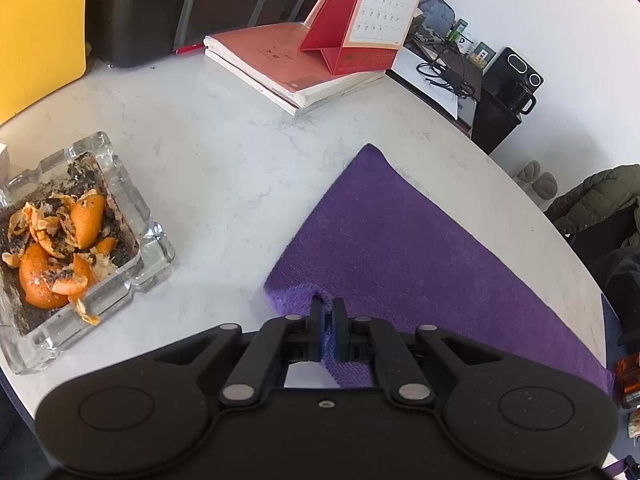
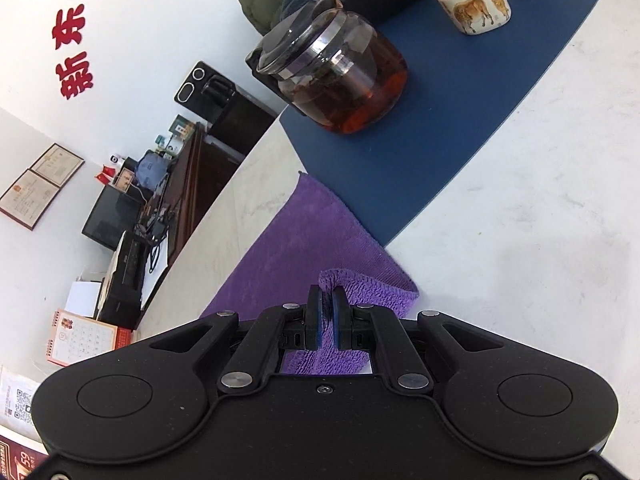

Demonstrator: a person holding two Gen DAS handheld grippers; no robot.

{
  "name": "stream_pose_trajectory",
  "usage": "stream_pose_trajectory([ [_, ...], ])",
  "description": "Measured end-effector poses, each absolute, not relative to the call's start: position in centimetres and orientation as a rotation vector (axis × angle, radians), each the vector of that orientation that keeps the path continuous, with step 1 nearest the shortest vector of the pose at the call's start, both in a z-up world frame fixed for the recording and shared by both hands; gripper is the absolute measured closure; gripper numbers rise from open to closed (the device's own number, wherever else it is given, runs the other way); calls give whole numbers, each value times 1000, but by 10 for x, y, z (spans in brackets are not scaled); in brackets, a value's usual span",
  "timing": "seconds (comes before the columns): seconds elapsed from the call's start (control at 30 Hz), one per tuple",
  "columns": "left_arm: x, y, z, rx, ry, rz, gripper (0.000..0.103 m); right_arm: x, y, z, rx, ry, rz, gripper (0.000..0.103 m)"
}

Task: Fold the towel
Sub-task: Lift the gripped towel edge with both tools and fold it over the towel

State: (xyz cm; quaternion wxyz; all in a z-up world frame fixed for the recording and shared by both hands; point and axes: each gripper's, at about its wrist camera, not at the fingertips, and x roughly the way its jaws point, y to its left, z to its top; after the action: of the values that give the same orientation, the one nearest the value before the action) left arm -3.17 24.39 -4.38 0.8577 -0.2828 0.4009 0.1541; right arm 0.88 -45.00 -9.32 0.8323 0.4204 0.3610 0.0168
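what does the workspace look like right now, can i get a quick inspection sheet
surface: pale marble-look table with a blue mat.
job's things: purple towel flat, near corners lifted.
clutter: glass ashtray with orange peel, books, desk calendar, glass teapot, cup.
grippers: left gripper and right gripper, jaws shut on towel corners.
cables: tangle on side desk, off the table.
surroundings: white wall, green jacket.
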Motion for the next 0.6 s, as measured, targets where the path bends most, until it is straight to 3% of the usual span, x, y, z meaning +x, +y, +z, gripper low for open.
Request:
stream_pose_trajectory([
  [0.6,-48,247,-72,-626,999,299,99,19,-444,-98,898,790,40,99],
])
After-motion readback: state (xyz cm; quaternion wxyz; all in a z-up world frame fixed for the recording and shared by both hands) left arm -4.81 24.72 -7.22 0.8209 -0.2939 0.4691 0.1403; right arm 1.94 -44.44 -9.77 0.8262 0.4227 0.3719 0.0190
